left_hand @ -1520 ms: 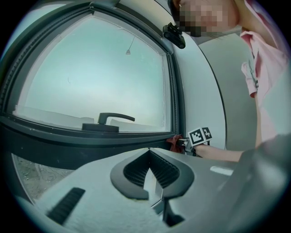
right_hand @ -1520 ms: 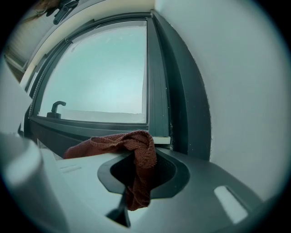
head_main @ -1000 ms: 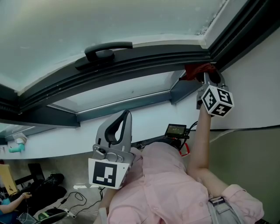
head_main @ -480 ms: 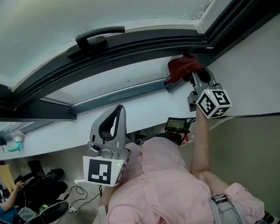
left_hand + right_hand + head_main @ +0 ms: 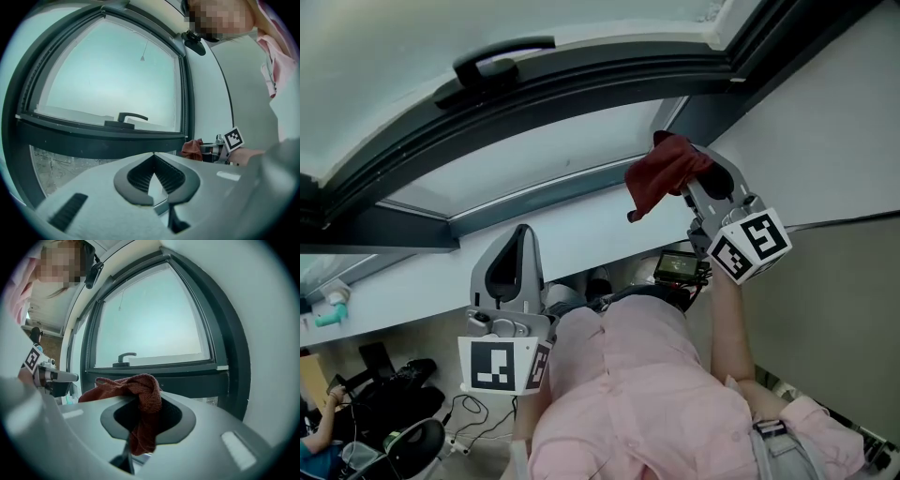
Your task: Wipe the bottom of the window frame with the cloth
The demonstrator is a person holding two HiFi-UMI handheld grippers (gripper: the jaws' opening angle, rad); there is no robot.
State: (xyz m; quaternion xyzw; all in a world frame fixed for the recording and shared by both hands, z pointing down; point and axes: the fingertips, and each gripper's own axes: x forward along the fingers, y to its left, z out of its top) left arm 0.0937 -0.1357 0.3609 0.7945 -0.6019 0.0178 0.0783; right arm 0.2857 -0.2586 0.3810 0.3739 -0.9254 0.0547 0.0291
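The cloth [image 5: 661, 178] is a single rust-red piece of coarse, knitted-looking fabric, bunched and crumpled rather than spread flat, and it is pinched in the right gripper [image 5: 686, 183], whose jaws are closed on it. In the right gripper view the cloth [image 5: 140, 399] rises in a rounded fold above the jaws of the right gripper [image 5: 140, 406], spills to the left over the gripper's body, and trails down in a narrow strip through the gap between them. In the head view it hangs just below the lower right corner of the dark grey window frame [image 5: 581, 89]; it looks clear of the frame rather than pressed to it. The frame carries one dark handle [image 5: 502, 61] on its bottom rail, towards the left. There are two grippers, each with one cube of square markers. The left gripper [image 5: 517, 246] is held low in front of the person's pink shirt [image 5: 647, 394], well apart from the cloth; in its own view the left gripper [image 5: 153, 159] has its jaws drawn together at the tips with nothing between them, and the cloth [image 5: 192, 149] shows small beyond it at the right
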